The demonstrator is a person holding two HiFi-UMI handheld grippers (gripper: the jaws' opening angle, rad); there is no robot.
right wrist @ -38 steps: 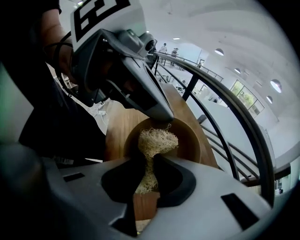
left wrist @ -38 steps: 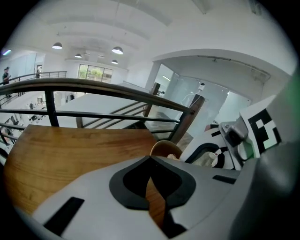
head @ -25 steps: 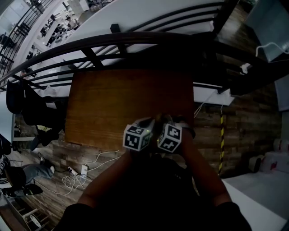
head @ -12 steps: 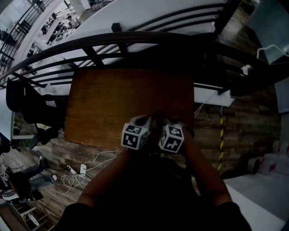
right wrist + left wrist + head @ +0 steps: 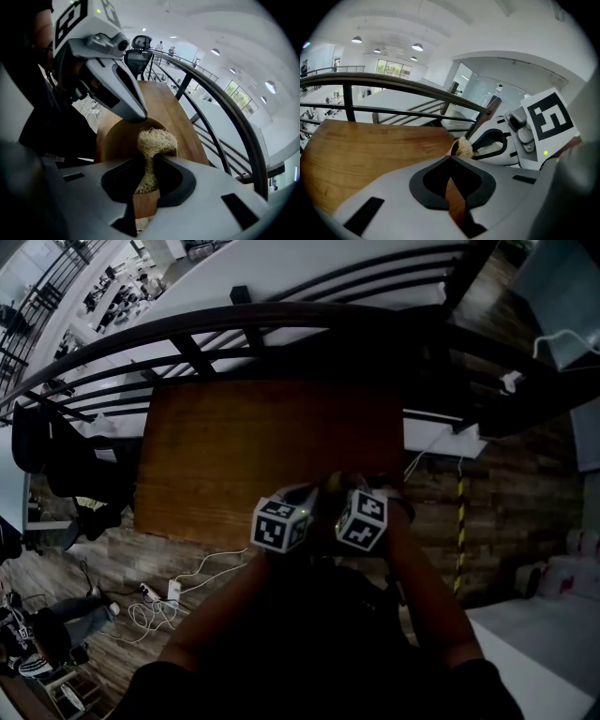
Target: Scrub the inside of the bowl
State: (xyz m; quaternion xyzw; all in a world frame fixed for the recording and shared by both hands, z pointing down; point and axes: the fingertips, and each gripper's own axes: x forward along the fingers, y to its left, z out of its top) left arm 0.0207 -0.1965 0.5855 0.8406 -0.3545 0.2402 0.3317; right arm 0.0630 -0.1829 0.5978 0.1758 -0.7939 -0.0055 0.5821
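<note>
Left gripper view: of the bowl only a thin wooden strip shows, pinched between the closed jaws of the left gripper. The rest is behind the gripper's body.

Right gripper view: the fibre scrubber is clamped in the right gripper, its lower end out of sight. The bowl's near wall is covered too.

Head view: bowl and scrubber both lost under the marker cubes, in deep shadow. The table has its near right corner hidden behind the arms. The people on the floor below are too small to tell.

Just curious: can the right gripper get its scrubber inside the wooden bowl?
Probably yes: the right gripper holds the scrubber at the open mouth of the bowl, and the left gripper pinches only its rim, blocking nothing.
</note>
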